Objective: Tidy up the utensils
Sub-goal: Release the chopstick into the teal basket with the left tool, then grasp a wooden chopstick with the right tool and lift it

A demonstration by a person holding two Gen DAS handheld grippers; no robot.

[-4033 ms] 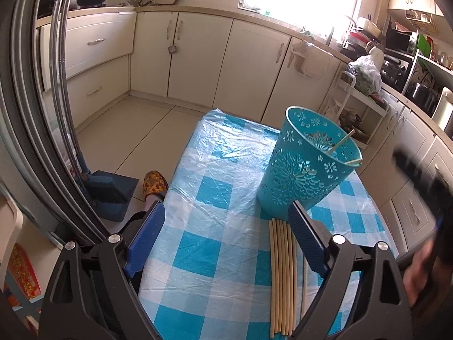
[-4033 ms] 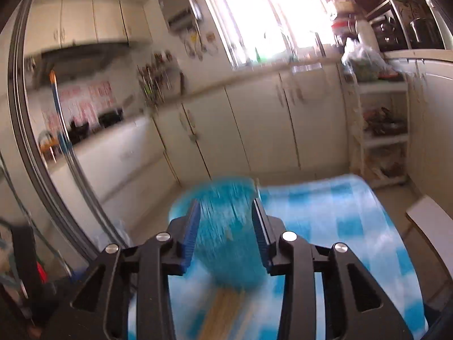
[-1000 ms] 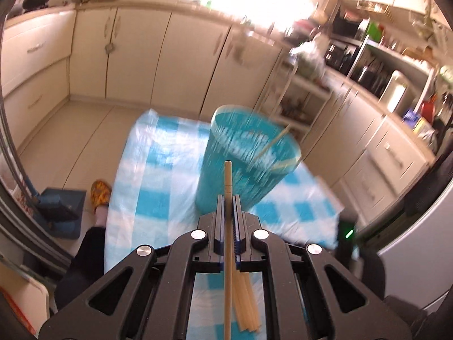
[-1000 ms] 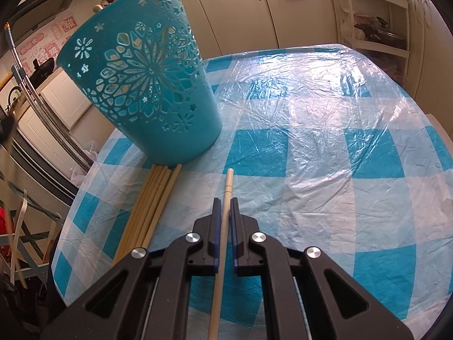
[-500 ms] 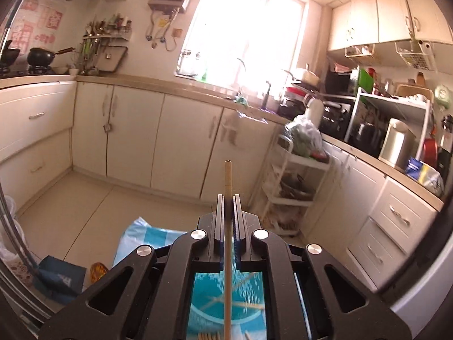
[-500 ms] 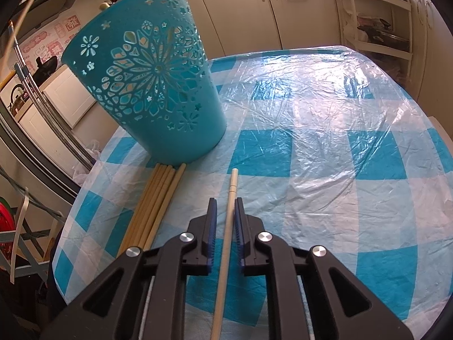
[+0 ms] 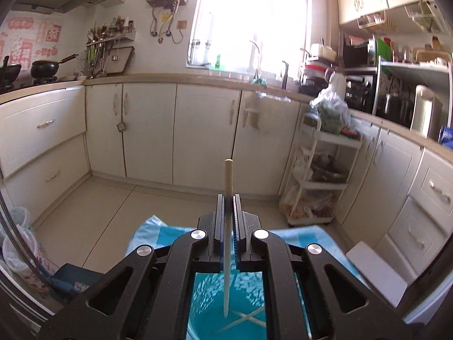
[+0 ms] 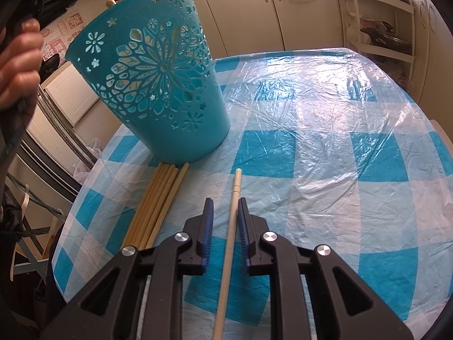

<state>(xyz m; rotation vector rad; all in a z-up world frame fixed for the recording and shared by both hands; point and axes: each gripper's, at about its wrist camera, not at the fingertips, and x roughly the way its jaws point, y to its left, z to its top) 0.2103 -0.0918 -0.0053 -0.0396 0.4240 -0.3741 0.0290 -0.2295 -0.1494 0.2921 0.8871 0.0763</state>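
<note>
1. The left gripper (image 7: 228,198) is clenched on one wooden chopstick (image 7: 228,178), which stands almost upright between the pads; its thick end points up and its thin end hangs inside the turquoise basket (image 7: 249,297) below.
2. Two more chopsticks lie crossed at the basket bottom (image 7: 243,318).
3. The right gripper (image 8: 225,202) is released: its jaws stand a little apart on both sides of a pale chopstick (image 8: 233,198) lying on the checkered tablecloth (image 8: 325,147), not touching it.
4. A bundle of chopsticks (image 8: 158,198) lies just left of it, with the ends touching the basket foot.
5. The person's hand (image 8: 17,65) shows at the left edge of the right wrist view.
</note>
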